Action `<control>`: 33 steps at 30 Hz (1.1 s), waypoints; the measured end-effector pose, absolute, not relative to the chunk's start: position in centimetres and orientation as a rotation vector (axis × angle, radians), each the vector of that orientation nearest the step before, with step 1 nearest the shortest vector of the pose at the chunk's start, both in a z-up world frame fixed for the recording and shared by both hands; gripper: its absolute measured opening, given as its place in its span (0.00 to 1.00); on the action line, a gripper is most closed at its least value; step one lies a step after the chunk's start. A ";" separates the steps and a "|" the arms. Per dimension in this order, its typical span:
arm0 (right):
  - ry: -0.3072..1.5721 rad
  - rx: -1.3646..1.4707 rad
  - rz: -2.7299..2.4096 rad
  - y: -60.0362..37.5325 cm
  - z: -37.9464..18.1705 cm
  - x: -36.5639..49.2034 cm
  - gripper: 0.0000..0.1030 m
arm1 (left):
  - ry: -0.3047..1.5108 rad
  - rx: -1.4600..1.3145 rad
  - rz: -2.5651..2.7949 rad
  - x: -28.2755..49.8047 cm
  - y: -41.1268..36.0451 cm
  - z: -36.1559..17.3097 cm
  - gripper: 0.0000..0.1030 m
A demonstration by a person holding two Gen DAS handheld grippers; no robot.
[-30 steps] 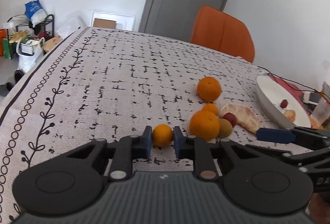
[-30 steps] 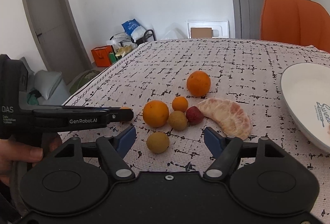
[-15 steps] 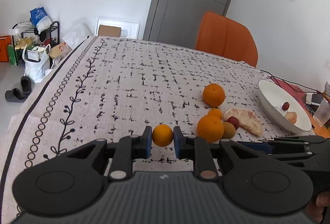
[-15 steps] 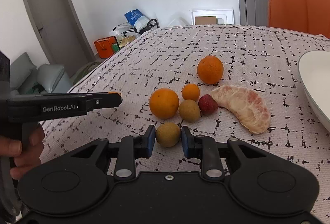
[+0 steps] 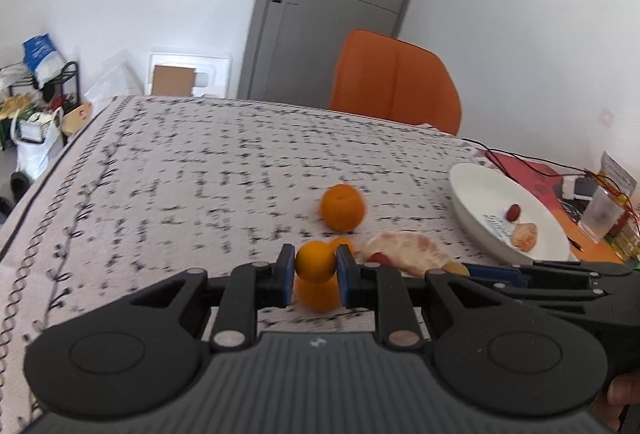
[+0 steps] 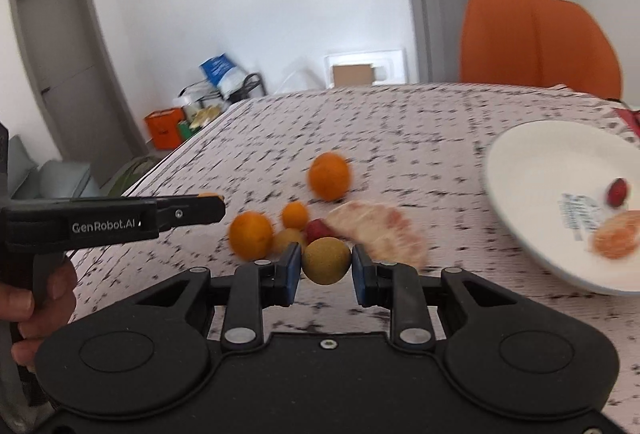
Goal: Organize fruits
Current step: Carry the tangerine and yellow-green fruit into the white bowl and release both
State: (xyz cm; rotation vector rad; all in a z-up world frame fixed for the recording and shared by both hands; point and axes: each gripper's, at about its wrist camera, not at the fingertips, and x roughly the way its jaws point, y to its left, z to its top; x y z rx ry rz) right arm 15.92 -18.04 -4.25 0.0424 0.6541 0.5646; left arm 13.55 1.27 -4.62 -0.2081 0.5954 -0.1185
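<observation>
Fruit is sitting in both grippers at once. Nearest the left wrist camera, the left gripper [image 5: 316, 276] is pinching a small orange citrus [image 5: 315, 261] across its widest part, jaws drawn in close with the blue pads pressing either side. It is hanging above the tablecloth [image 5: 180, 174] with a blurred orange beneath it. Such a fruit is probably light and firm-skinned, though round and apt to roll out of an off-centre grip, so holding it at the middle looks sound.

In the right wrist view, the right gripper [image 6: 325, 266] is clamping a yellow-brown round fruit [image 6: 326, 260] the same way, jaws nearly together on its sides. Thin skin of that sort could bruise under a hard squeeze.

Just beyond them, loose fruit is lying in a cluster: a medium orange [image 6: 251, 236], a small orange [image 6: 295, 215], a red fruit [image 6: 318, 229] and a peeled pomelo segment [image 6: 376, 230], soft and likely to tear. Farther back a large orange [image 6: 329, 176] is sitting alone. Off to the right, the white bowl [image 6: 520, 170] is already holding a red fruit and a peeled piece.
</observation>
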 end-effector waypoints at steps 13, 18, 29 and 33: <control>0.579 0.087 0.484 -22.5 -3.0 16.3 0.25 | 0.585 -0.162 -0.204 15.5 -3.1 -3.8 0.20; 0.569 0.104 0.443 -24.3 -3.0 16.7 0.25 | 0.587 -0.145 -0.227 16.3 -4.6 -3.7 0.20; 0.555 0.140 0.388 -28.0 -3.7 17.1 0.25 | 0.594 -0.094 -0.274 17.9 -8.2 -3.5 0.20; 0.554 0.151 0.367 -29.1 -3.9 17.3 0.25 | 0.595 -0.080 -0.293 18.4 -9.6 -3.5 0.20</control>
